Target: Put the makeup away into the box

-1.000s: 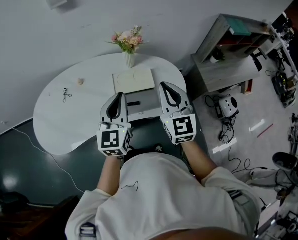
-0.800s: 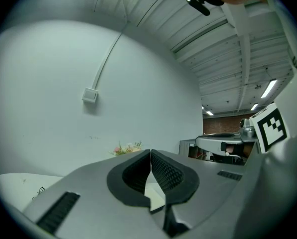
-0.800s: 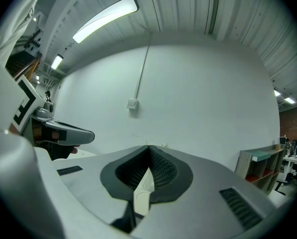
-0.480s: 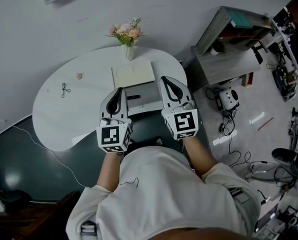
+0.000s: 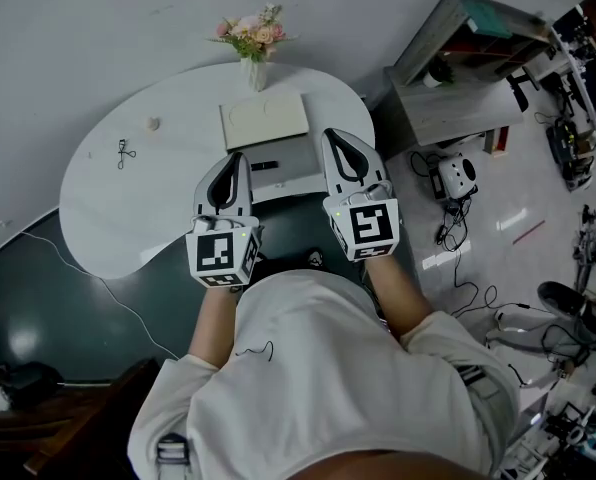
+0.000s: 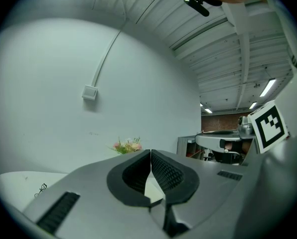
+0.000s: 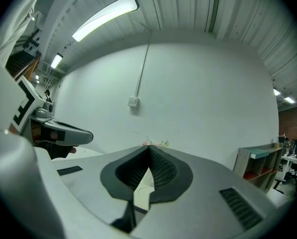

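Makeup: black scissor-like tool [image 5: 121, 153], small beige lump [image 5: 153, 124], loose left of open white box [image 5: 283, 178].
Jaws: left gripper [image 5: 237, 158], right gripper [image 5: 331, 135] pressed together, empty, seemingly idling before box.

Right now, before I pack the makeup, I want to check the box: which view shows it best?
The head view: the box lies whole on the white table, lid open. The two gripper views give only a pale sliver between closed jaws, probably part of it.

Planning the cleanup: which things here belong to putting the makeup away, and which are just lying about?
For the job: box, black stick inside it, scissor-like tool, small pale lump.
Lying about: flower vase, shelf unit, white floor device.
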Available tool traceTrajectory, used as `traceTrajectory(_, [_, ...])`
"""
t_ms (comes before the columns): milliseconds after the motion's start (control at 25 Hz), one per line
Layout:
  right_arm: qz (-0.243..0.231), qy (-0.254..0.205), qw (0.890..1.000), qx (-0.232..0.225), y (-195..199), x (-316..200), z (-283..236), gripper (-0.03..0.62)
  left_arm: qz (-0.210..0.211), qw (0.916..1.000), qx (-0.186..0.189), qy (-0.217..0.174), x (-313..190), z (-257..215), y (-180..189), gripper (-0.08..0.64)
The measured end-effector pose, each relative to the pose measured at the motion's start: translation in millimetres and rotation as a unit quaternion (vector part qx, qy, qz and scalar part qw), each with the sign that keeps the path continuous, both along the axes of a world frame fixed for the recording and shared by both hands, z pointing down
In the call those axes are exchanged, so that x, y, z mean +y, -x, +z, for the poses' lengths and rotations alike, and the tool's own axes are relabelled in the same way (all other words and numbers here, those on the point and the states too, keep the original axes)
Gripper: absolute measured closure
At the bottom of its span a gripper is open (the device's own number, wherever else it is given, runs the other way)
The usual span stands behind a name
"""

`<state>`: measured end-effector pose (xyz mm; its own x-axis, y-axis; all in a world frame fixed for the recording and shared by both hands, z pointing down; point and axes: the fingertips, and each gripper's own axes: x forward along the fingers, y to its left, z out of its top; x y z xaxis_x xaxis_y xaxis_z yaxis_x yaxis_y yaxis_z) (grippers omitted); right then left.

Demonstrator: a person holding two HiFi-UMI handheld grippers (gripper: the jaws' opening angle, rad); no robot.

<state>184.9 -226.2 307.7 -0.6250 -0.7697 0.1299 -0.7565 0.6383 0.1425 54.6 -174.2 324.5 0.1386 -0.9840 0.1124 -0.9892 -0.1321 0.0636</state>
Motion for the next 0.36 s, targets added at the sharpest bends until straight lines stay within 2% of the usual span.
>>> traceTrajectory(360, [-0.001,-0.003,1.0,0.003,2.5,7.2,-0.2,0.595,0.006,1.0,0.002,0.002,6.0,2.5,0.9,0.538])
